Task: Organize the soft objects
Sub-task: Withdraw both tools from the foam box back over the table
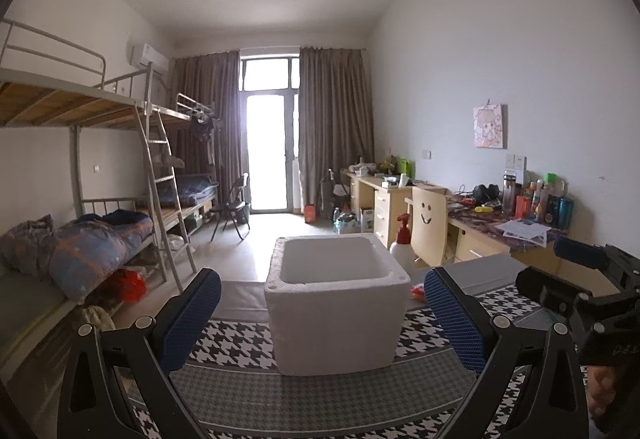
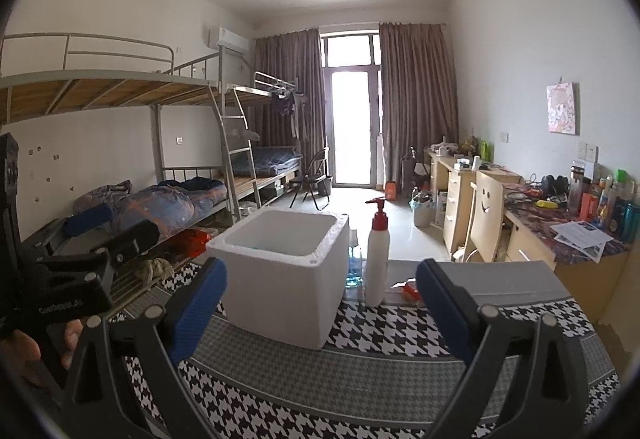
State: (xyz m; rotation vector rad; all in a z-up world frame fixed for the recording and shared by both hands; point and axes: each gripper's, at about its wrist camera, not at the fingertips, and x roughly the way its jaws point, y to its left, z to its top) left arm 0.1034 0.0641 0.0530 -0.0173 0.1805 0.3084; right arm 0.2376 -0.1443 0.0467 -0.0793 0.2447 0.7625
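Observation:
A white foam box (image 1: 336, 319) (image 2: 280, 279) stands open-topped on the houndstooth cloth of the table (image 1: 320, 399) (image 2: 400, 343); its floor is hidden from me. My left gripper (image 1: 322, 279) hovers open in front of the box, with nothing between its blue pads (image 1: 192, 315). My right gripper (image 2: 322, 271) is likewise open and holds nothing, just right of the box's front. A small red-orange soft item (image 1: 418, 291) (image 2: 408, 289) lies behind the box to the right. In the left wrist view the right gripper (image 1: 580, 267) shows at the right edge.
A white pump bottle with a red top (image 2: 377, 259) (image 1: 402, 243) and a clear blue bottle (image 2: 354, 267) stand behind the box. Bunk beds with quilts (image 1: 92, 247) line the left wall. A desk (image 2: 568, 239) and smiley-face chair (image 2: 486, 215) stand on the right.

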